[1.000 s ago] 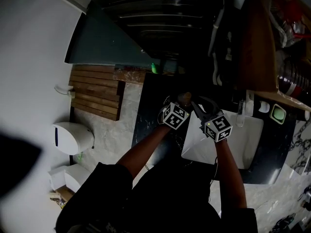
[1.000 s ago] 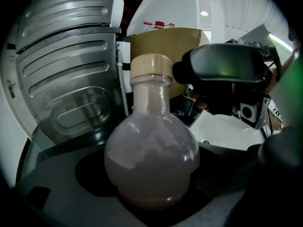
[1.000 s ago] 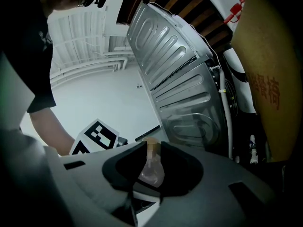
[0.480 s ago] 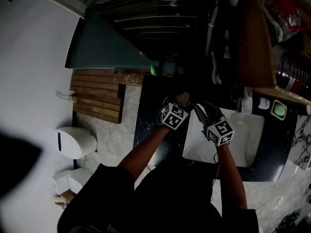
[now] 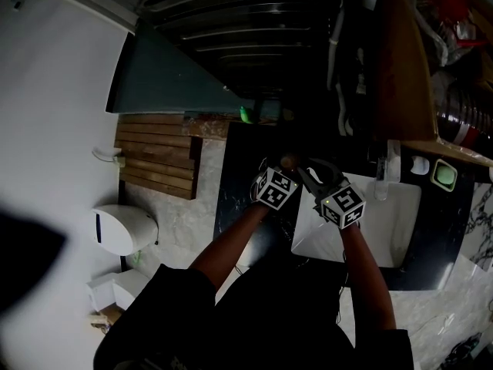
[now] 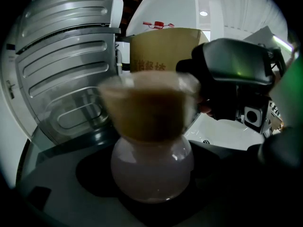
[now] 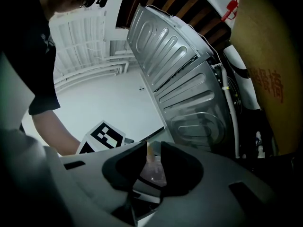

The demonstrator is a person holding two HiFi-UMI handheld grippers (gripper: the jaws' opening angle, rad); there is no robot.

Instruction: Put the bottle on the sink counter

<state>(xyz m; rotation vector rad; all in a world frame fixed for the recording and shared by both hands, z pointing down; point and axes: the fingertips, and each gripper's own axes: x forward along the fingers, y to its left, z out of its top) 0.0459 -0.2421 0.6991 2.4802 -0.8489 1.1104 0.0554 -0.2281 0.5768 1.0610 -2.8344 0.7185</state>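
**Step in hand.** Judged from the views, the task is at the placing step: the bottle is held at the counter but has not been released.

**Left gripper.** The left gripper (image 5: 282, 173) is over the dark counter (image 5: 243, 199), just left of the basin. Its jaws are pressed against both sides of the bottle (image 6: 152, 150), gripping the round lower body. The bottle stands upright between them. No view shows whether its base is touching the counter.

**Bottle contents.** The clear, rounded lower body holds a pale, cloudy liquid that appears to fill most of it. The wide brownish upper part is blurred, so its cap cannot be made out.

**Right gripper.** The right gripper (image 7: 152, 162) is just beside the top of the bottle. Its jaws are drawn close, leaving only a narrow slit, and they grip nothing. A little of the bottle shows beyond the slit.

**Sink.** The white sink (image 5: 393, 222) lies to the right of both grippers. Only a drain shows in its basin.

**Next move.**
1. Lower the bottle until its base sits flat on the counter, clear of the basin edge.
2. Spread the left jaws slowly. The round body may roll or tip if released early.
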